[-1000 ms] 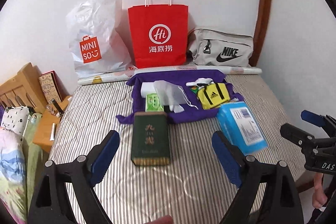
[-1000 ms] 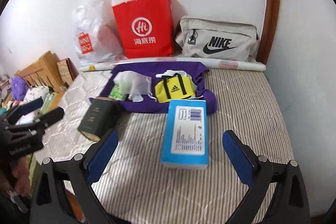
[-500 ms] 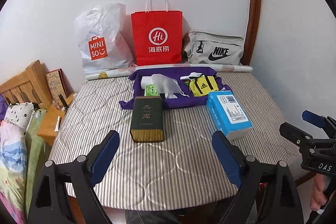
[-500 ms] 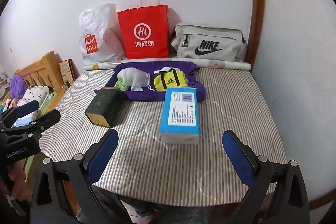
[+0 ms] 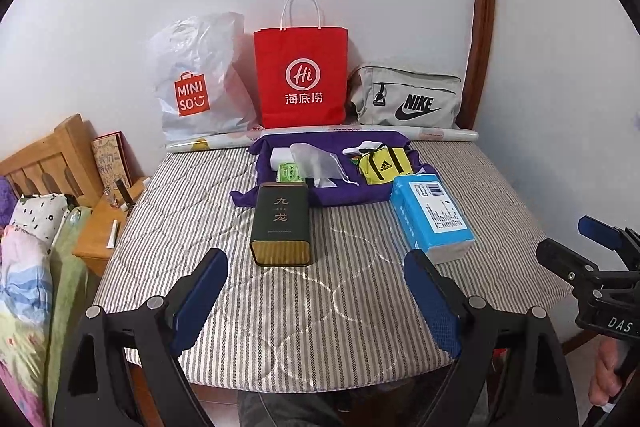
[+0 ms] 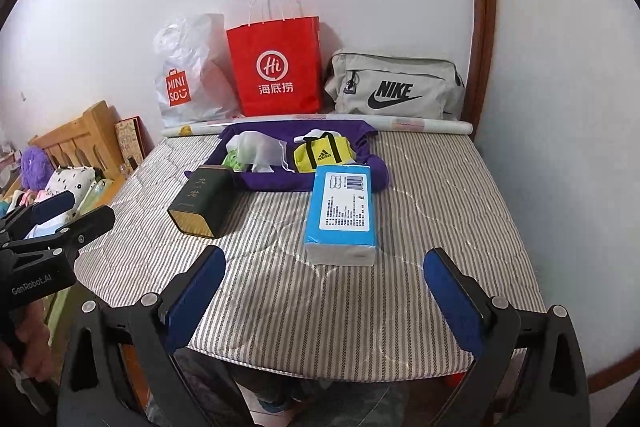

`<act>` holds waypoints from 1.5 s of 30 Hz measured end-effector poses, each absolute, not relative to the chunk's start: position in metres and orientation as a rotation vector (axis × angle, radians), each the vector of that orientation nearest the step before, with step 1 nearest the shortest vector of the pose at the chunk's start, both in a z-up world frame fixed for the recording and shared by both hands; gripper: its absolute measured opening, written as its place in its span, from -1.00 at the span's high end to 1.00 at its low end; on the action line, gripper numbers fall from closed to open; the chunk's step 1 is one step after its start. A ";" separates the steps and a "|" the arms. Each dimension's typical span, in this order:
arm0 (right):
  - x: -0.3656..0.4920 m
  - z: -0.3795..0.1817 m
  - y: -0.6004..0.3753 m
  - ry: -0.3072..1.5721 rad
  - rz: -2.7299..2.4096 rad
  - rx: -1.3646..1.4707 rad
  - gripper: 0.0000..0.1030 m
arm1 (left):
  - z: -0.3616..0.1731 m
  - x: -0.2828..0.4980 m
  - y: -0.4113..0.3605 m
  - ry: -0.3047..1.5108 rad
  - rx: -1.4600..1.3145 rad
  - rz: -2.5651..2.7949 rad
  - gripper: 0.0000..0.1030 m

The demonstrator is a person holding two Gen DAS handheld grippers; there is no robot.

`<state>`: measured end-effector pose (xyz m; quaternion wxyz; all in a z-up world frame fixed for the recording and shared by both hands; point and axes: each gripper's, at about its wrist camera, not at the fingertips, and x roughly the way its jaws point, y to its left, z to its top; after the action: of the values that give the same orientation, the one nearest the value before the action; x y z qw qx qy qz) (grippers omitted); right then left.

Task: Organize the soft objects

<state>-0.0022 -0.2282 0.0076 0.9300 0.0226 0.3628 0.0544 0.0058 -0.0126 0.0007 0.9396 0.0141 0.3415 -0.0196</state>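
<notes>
A striped mattress (image 5: 304,299) holds a purple cloth (image 5: 340,195) with a yellow sports pouch (image 5: 384,165), a sheer white drawstring bag (image 5: 316,163), a green packet (image 5: 289,171) and a white box (image 5: 280,155). In front of the cloth lie a dark green tin (image 5: 281,225) and a blue tissue pack (image 5: 432,217). My left gripper (image 5: 316,301) hovers open over the mattress's near edge, nothing between its blue pads. My right gripper (image 6: 326,301) is likewise open and empty, just short of the blue tissue pack (image 6: 342,213). The dark green tin (image 6: 200,201) lies to its left.
Against the back wall stand a white plastic shopping bag (image 5: 196,79), a red paper bag (image 5: 302,77) and a grey sports bag (image 5: 408,97), with a rolled poster (image 5: 320,137) in front of them. A wooden headboard (image 5: 48,159), bedside stand (image 5: 100,231) and bedding are at left.
Both grippers have drawn back from the objects toward the mattress's near edge, so everything looks smaller and farther. Both stayed open. Nothing on the mattress has moved.
</notes>
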 end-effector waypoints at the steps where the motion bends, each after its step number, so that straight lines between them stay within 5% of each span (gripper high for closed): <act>1: -0.003 0.008 -0.228 0.743 0.111 0.046 -0.91 | 0.001 0.005 -0.013 0.697 0.028 -0.039 -0.73; 45: -0.012 0.011 -0.227 0.718 0.131 0.034 -0.91 | 0.001 0.000 -0.019 0.696 0.026 -0.041 -0.73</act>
<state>-0.0118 -0.2271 0.0114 0.9340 0.0165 0.3512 0.0640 -0.0004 -0.0188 0.0006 0.9398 0.0129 0.3410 -0.0200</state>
